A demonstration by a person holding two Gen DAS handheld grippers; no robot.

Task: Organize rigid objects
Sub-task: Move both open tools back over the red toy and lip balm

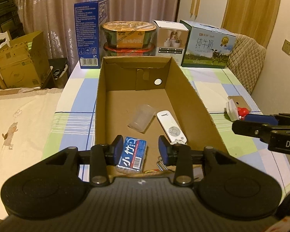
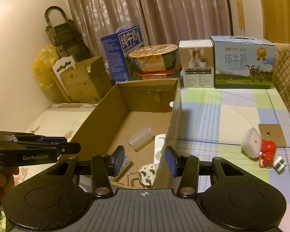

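Evidently the sorting is partway through: the cardboard box on the table already holds a translucent cup, a white remote, a blue packet and a plug. A red figurine and a small lidded container lie outside on the table, touching each other, well right of the box.

The left hand-held gripper hangs over the near end of the box, jaws wide apart, gripping nothing; the packet lies below its left pad. The right hand-held gripper is likewise spread and empty, straddling the box's right wall.

Judgement: the next move calls for the right hand-held gripper to swing right toward the figurine and container.
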